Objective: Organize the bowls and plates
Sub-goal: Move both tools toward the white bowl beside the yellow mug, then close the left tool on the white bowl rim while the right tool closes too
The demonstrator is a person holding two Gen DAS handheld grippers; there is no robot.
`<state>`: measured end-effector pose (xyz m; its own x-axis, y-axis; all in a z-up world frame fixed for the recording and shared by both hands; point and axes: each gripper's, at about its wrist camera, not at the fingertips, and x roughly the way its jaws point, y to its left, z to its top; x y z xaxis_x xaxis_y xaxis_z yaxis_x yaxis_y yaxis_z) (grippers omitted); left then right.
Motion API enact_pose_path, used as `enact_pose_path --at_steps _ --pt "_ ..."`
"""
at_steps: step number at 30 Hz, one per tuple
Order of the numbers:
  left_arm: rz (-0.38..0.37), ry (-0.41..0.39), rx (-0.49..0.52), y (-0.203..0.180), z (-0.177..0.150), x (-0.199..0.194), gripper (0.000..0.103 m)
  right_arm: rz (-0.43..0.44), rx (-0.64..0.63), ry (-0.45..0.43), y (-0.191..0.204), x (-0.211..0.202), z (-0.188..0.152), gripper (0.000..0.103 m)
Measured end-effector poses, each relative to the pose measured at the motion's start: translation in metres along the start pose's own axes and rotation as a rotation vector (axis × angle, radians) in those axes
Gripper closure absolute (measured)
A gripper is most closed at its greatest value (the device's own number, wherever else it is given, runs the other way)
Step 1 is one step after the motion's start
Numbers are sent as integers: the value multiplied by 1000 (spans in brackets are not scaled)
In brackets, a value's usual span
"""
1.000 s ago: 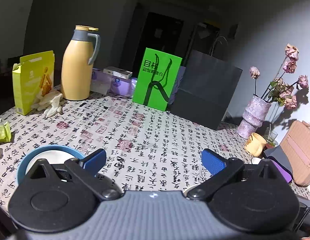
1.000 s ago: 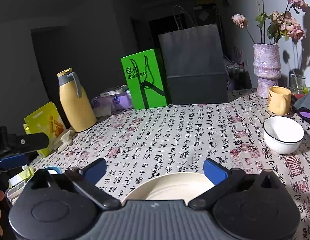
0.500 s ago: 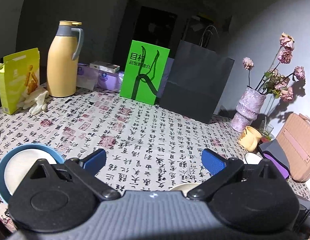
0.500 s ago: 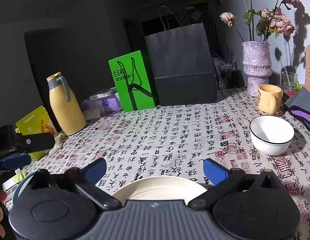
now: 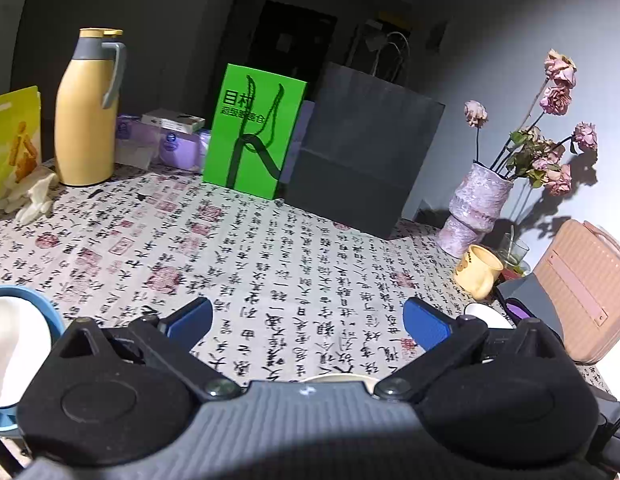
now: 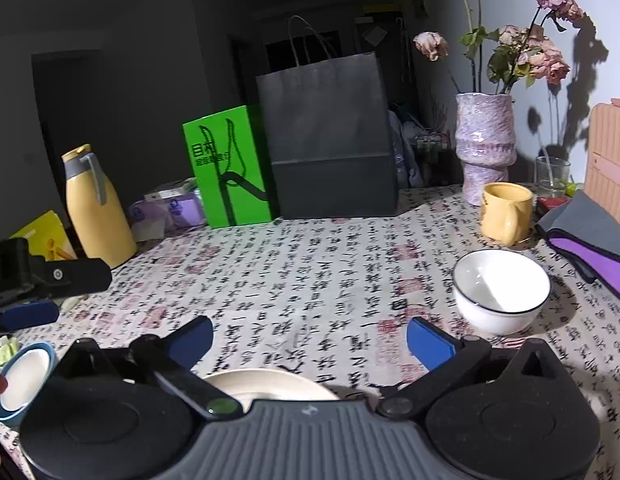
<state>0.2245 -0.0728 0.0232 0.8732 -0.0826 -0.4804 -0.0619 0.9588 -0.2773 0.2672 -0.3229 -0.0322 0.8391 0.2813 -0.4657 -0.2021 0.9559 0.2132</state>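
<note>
**Both hand-held grippers wide open above the plates and bowls**

Closest in, the right hand-held gripper (image 6: 310, 340) hangs with its blue fingers (image 6: 428, 343) spread wide, gripping nothing. Right under its body sits the cream plate (image 6: 266, 384), flat on the counter (image 6: 310, 280), half hidden by the black housing. The left hand-held gripper (image 5: 308, 326) is just as wide open and empty, and only a sliver of that cream plate (image 5: 336, 378) peeks out below it.

Off to the left edge, there's the blue-rimmed bowl (image 5: 14, 344) with its white inside, also showing low in the right view (image 6: 24, 376). Over on the right, the white bowl (image 6: 500, 292) with a thin dark rim stands upright, well apart from the plate.

Further back, a yellow mug (image 6: 506, 210) stands beside the purple vase (image 6: 486, 146) of dried roses. At the far side stand the dark paper bag (image 6: 330, 140), the green box (image 6: 230, 168) just beside it, and the yellow flask (image 5: 88, 108) away to the left.
</note>
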Motion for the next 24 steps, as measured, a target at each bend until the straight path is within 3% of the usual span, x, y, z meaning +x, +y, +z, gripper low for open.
enact_pose_path --at_steps 9,24 --pt "-24 7 36 -30 3 21 0 -41 -18 9 -27 6 11 0" --pt "-69 86 59 -75 11 66 0 -116 -3 70 -85 28 32 0"
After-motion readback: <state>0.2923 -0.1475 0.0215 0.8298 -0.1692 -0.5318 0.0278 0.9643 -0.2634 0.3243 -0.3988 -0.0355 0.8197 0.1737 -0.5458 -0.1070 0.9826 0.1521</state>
